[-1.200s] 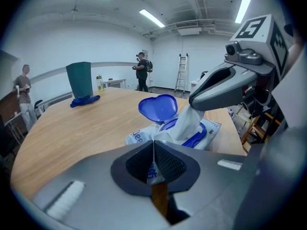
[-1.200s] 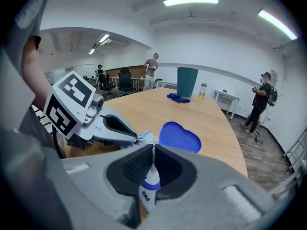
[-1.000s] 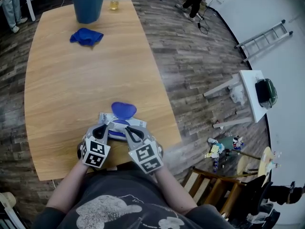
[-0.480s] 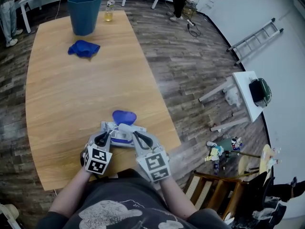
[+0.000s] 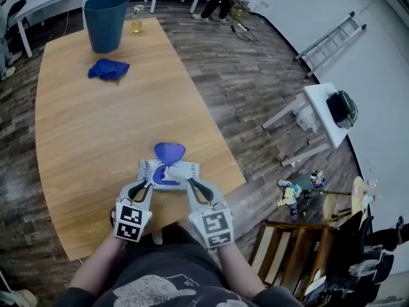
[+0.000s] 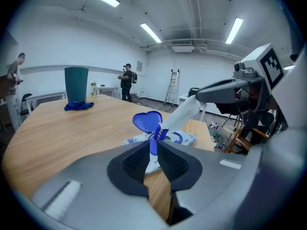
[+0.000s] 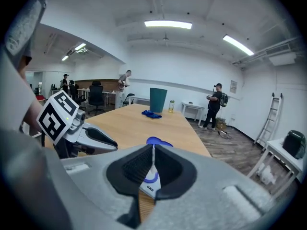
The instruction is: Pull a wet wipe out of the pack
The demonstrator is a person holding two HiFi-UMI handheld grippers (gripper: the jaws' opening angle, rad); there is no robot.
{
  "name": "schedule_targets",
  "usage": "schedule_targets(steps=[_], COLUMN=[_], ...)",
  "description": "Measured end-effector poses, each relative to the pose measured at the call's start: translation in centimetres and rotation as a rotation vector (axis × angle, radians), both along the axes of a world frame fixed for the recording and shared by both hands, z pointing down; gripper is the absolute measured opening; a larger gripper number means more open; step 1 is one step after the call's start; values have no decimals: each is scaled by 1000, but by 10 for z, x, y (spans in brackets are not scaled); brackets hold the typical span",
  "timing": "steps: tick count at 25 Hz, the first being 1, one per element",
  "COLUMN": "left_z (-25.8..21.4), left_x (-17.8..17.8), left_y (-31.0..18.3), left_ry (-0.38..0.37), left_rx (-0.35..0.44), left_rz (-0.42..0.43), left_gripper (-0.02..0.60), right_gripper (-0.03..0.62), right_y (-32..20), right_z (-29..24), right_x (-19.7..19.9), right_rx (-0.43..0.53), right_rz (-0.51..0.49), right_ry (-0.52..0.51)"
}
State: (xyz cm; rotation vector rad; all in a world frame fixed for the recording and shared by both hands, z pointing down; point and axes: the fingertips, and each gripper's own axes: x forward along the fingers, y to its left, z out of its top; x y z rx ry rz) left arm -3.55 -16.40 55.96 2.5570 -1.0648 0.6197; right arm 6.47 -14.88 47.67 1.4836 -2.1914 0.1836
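Toward the far left corner of the desk [image 5: 83,126] stand a teal bin [image 5: 105,21] and a small bottle [image 5: 138,19], with a crumpled blue cloth [image 5: 107,70] just in front of the bin. At the near edge, the left gripper [image 5: 146,185] points away from the person at the pack's left near corner. Its jaws are opening and stand a narrow gap apart. The pack's edge shows in that gap, and the pads are not pressing on it. The pack [image 5: 185,171] lies flat close to the near right corner, its long axis running left to right along the near edge. Its blue lid [image 5: 169,151] is flipped open toward the far side. A wet wipe [image 6: 184,111] rises from the opening as a taut white strip, slanting up and rightward. The right gripper [image 5: 189,184] has its jaws closed tight on the wipe's upper end.
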Motion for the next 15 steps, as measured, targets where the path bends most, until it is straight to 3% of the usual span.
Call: schedule_targets(steps=[9, 15], left_z=[-36, -49], left_x=[-11, -3], left_y=[15, 44], left_ry=[77, 89], left_rx=[61, 93], left_rz=[-54, -74], left_gripper=[59, 34], right_gripper=[6, 6], right_y=[28, 62], right_z=[-14, -17], right_x=[29, 51], right_rx=[59, 63], right_rz=[91, 96], right_ry=[-38, -47])
